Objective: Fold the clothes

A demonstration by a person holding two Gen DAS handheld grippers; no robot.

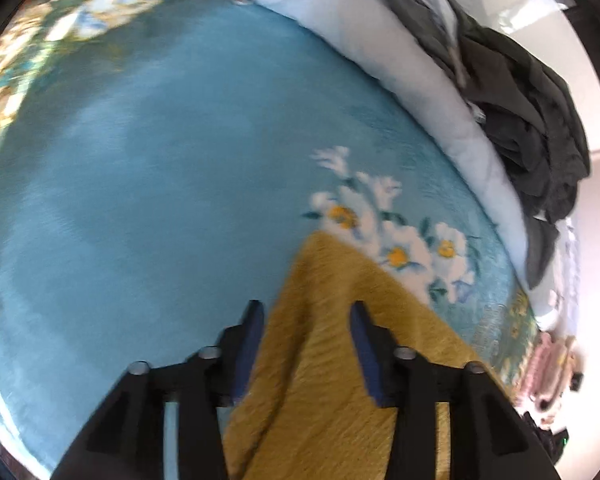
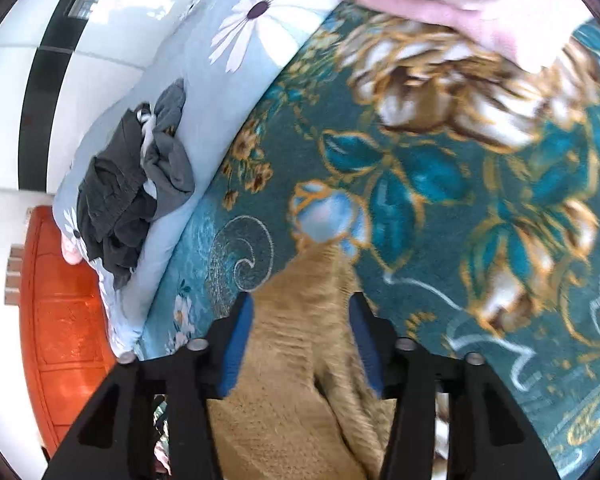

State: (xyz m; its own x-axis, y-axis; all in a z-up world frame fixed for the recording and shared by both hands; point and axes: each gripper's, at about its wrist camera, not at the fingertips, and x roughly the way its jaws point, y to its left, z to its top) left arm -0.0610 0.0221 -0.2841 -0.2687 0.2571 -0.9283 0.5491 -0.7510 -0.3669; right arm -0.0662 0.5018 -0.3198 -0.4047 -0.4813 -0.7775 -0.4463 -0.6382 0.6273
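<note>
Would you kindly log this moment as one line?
step: folding | mustard knit garment between both jaws | left gripper open | right gripper open | teal blanket beneath

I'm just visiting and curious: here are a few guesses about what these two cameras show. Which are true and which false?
1. A mustard-yellow knitted garment lies between the left gripper fingers. True.
2. The blanket with the floral print under the garment is red. False: it is blue and teal with white and gold flowers.
3. A heap of dark grey clothes sits on a pale blue quilt. True.
4. The right gripper is clamped tight on a white towel. False: its jaws stand apart, with the yellow knit between them.
5. The dark clothes are neatly folded. False: they lie crumpled.
</note>
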